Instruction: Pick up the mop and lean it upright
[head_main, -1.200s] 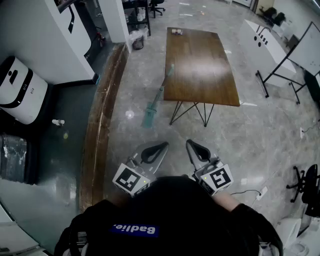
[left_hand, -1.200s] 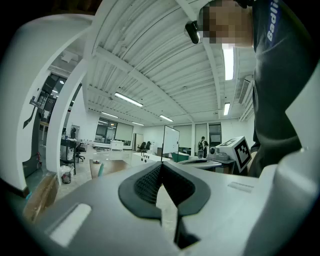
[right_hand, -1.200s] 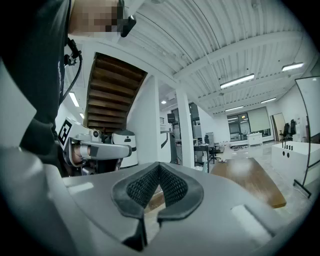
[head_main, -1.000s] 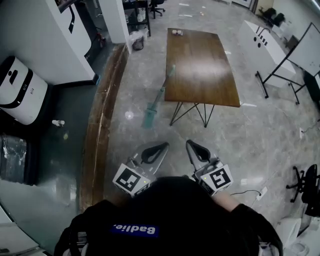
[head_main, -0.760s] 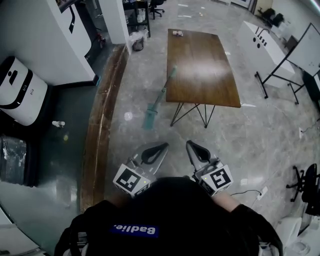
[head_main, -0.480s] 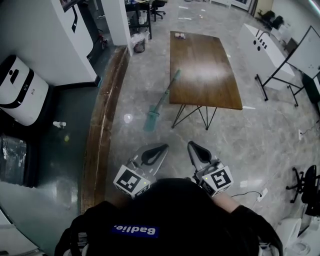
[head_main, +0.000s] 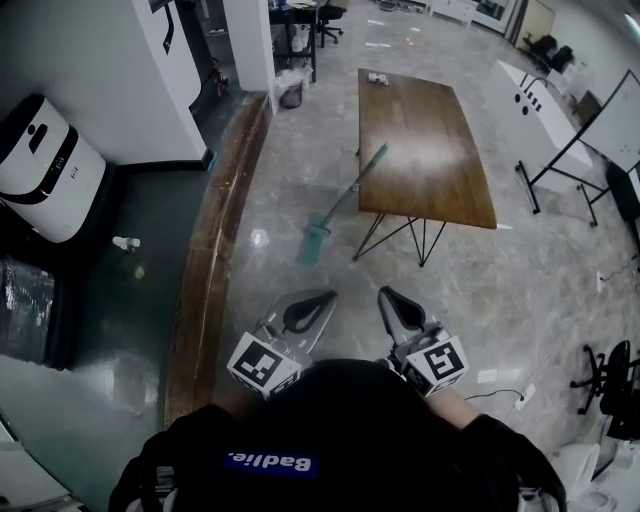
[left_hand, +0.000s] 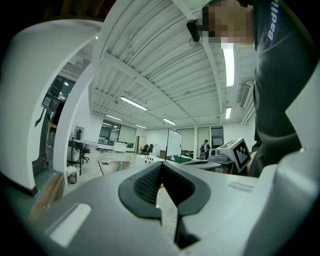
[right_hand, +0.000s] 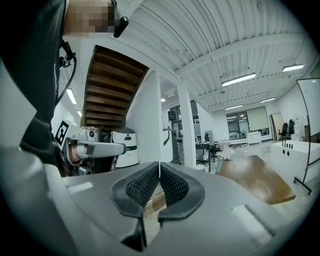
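Mop (head_main: 350, 195) and wooden table (head_main: 430, 140) sit further right and a little lower in the head view than a second ago. The mop's pose is unchanged: the teal handle slants against the table's long left edge and the flat head rests on the stone floor. Both tools hold the same spot at the bottom of the view. The left gripper (head_main: 328, 297) is clenched on nothing, tips touching, and so is the right gripper (head_main: 386, 293).

Bare floor (head_main: 330, 275) lies between them and the mop head. The table's black wire legs (head_main: 400, 232) stand just right of that head. A long wooden curb (head_main: 215, 240) runs down the left, with a white machine (head_main: 40, 170) beyond it. A whiteboard stand (head_main: 590, 120) is well off to the right.
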